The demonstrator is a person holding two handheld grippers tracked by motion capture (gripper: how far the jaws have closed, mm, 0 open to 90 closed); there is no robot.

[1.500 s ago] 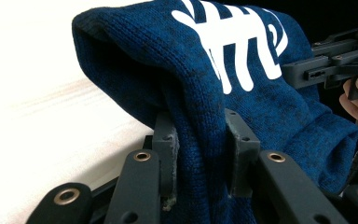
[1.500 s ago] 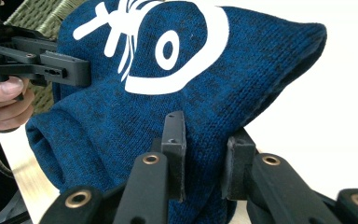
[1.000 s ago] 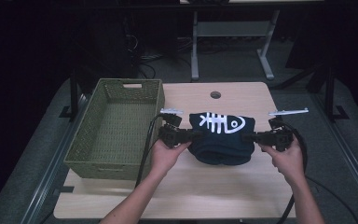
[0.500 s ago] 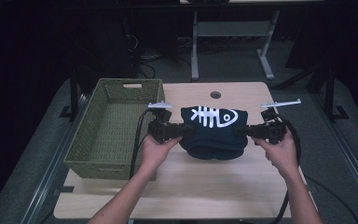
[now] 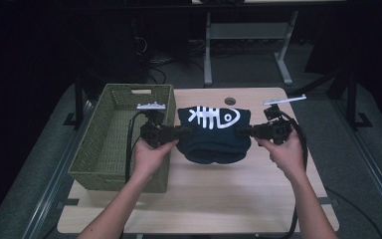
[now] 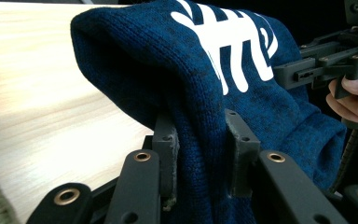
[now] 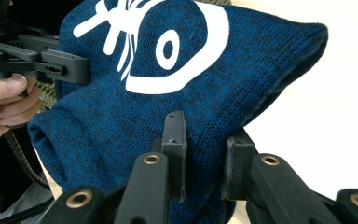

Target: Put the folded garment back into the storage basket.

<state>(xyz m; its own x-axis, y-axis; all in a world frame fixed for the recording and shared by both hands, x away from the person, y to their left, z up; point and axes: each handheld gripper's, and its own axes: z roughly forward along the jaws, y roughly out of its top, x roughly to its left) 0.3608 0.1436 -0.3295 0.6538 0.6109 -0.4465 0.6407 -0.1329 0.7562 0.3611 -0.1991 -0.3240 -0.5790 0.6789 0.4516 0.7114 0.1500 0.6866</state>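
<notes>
Jaws of left gripper [image 6: 199, 156] and right gripper [image 7: 204, 158] each pinching folded blue sweater [image 5: 213, 135] stretched between them, green basket [image 5: 110, 134] beside left jaws

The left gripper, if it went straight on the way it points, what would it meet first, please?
The left gripper is already shut on the sweater; past that fabric, the right gripper faces it, probably next in line.

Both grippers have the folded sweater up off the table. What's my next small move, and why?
Probably carry it left, toward the green basket. The folded sweater hangs clear of the table, pinched by the left gripper and right gripper, beside the basket, not over it.
</notes>
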